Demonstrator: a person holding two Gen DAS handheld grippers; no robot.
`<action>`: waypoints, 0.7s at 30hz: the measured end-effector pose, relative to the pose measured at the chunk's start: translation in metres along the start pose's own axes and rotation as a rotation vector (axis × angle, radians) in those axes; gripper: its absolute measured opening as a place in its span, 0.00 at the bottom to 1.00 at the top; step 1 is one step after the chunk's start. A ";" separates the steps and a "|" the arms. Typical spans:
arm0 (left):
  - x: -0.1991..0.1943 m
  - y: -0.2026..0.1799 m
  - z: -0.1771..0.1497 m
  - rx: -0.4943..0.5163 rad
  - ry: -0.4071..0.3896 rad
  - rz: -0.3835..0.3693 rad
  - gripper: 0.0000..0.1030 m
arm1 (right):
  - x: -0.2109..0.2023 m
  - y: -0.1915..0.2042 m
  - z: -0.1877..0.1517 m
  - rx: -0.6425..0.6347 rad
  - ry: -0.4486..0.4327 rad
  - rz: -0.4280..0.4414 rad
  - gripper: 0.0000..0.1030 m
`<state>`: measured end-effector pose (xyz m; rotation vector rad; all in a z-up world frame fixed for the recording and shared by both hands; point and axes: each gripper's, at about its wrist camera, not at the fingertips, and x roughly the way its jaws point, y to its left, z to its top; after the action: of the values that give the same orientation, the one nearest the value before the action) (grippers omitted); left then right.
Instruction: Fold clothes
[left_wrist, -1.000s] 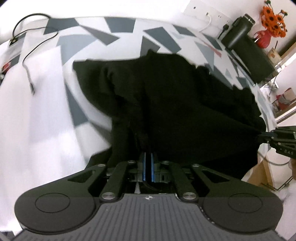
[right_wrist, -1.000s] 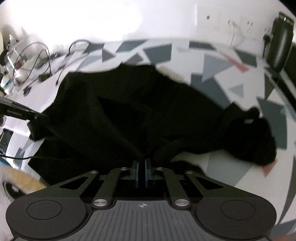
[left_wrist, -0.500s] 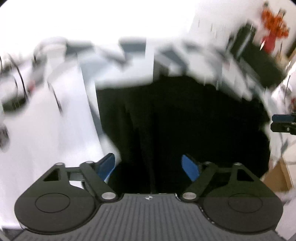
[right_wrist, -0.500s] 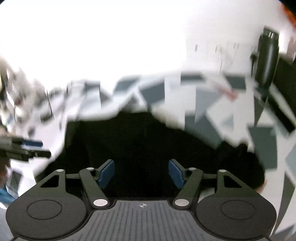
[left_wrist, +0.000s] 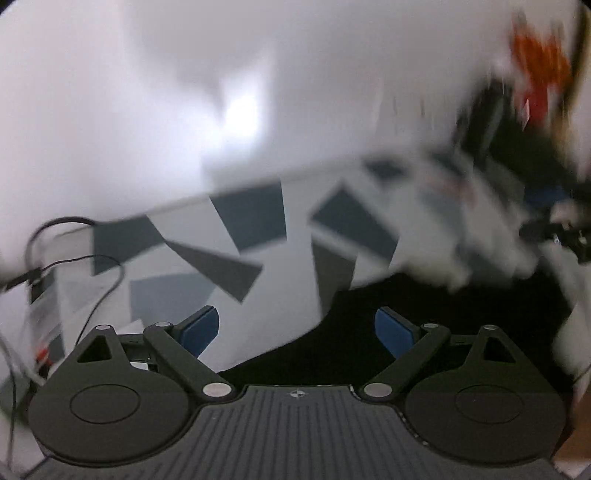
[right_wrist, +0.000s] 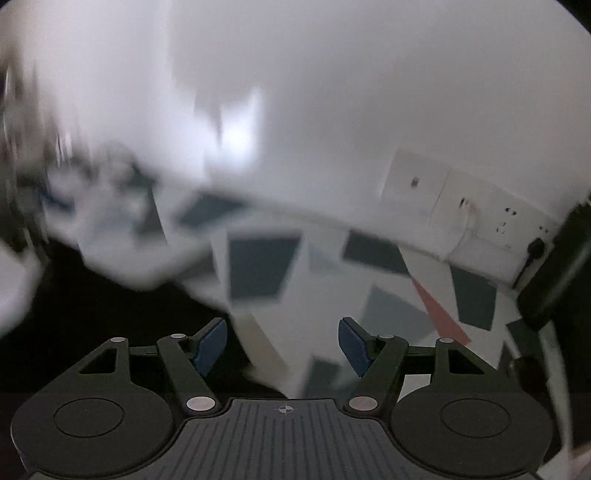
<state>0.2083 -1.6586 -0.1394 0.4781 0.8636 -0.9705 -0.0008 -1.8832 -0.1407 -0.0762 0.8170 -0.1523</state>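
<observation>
Black garment (left_wrist: 443, 317) on patterned table (left_wrist: 258, 229), left claw (left_wrist: 295, 332) wide (empty), right claw (right_wrist: 282, 345) wide

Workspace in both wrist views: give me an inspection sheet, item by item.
Surface: white cloth with grey angular patches, mostly bare.
Job's things: black garment lying flat, blurred; not gripped.
Clutter: dark cylindrical flask at the right edge; blurred orange-red shape.
Grippers: left gripper open, empty; right gripper open, empty.
Cables: thin black cable looped at left.
Surroundings: white wall; white socket plates.
</observation>
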 end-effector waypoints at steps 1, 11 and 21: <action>0.013 -0.001 -0.001 0.039 0.030 0.008 0.88 | 0.013 -0.001 -0.010 -0.005 0.033 0.008 0.59; 0.053 0.020 -0.026 0.032 0.143 -0.086 0.87 | 0.052 -0.024 -0.051 0.118 0.163 0.141 0.27; 0.046 0.016 -0.035 0.080 0.132 -0.047 0.45 | 0.031 -0.055 -0.027 0.324 0.029 -0.119 0.04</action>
<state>0.2203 -1.6501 -0.1973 0.5972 0.9604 -1.0284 -0.0053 -1.9429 -0.1741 0.1829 0.8078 -0.3964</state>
